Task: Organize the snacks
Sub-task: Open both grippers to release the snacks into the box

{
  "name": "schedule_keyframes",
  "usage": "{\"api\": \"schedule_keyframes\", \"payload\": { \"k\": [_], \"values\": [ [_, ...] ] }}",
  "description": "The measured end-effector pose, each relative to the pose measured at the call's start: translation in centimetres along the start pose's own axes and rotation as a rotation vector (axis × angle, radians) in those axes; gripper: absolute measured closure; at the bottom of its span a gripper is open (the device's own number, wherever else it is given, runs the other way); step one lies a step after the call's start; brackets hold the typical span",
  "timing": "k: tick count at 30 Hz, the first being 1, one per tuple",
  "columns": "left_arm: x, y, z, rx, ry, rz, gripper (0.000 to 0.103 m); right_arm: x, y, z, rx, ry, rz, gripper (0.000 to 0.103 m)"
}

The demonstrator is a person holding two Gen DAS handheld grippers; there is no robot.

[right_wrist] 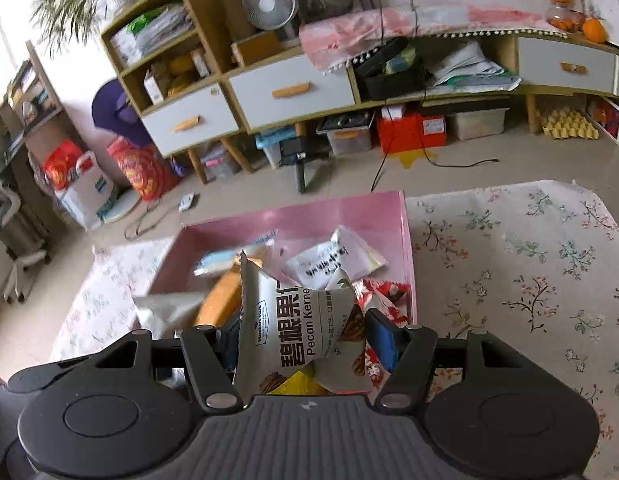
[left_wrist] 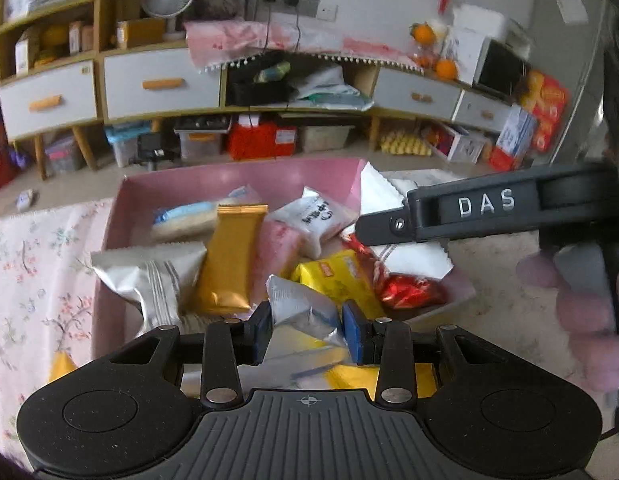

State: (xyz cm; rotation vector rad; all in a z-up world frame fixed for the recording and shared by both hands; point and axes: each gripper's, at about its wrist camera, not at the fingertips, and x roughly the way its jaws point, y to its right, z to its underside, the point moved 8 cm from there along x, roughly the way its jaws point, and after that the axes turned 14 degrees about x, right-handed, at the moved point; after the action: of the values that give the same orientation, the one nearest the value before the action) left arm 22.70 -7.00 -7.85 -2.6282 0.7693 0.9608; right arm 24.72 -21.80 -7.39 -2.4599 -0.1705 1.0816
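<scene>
pink box (left_wrist: 237, 178) holds mixed snack packets; silver pouch (left_wrist: 305, 308) and pecan packet (right_wrist: 297, 320) above it.

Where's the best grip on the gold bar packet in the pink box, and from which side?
Take the gold bar packet across its narrow width near the upper crimped end, coming from above. It lies flat and long, tilted over other snacks in the pink box; its lower end is crowded by the silver packet and the left gripper.

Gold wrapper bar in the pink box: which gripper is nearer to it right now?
Left. The left gripper, shut on a silver packet, sits just beside the gold bar. The right gripper, holding a white pecan packet, is over the box's far side.
</scene>
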Motion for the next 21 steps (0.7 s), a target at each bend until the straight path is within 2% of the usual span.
{"api": "schedule_keyframes", "payload": {
  "k": [5,7,10,12,13,15,16,21],
  "values": [
    [0.6,-0.6,0.0,-0.017,0.001,0.003,0.070,1.0,0.7,-0.4,0.014,-0.002,-0.002,0.062],
    [1.0,-0.8,0.2,-0.029,0.000,0.003,0.074,1.1,0.7,-0.3,0.023,-0.004,-0.007,0.062],
    [1.3,-0.9,0.4,-0.046,0.007,0.006,0.073,1.2,0.3,-0.2,0.013,-0.001,-0.013,0.058],
    [1.2,-0.8,0.3,-0.035,0.011,-0.001,0.069,1.1,0.2,-0.2,0.009,0.003,-0.013,0.054],
    [1.1,-0.7,0.3,-0.028,0.008,0.000,0.067,1.1,0.1,-0.2,0.007,0.004,-0.014,0.048],
    [0.9,-0.3,0.2,-0.017,0.008,0.008,0.057,0.9,0.1,-0.4,0.008,0.010,-0.027,0.041],
    [0.9,-0.2,0.2,-0.015,0.005,0.008,0.055,0.7,0.1,-0.5,0.012,0.013,-0.032,0.039],
    [-0.1,0.5,-0.1,-0.017,-0.003,0.004,0.032,-0.3,-0.2,-0.6,0.014,0.017,-0.034,0.036]
  ]
}}
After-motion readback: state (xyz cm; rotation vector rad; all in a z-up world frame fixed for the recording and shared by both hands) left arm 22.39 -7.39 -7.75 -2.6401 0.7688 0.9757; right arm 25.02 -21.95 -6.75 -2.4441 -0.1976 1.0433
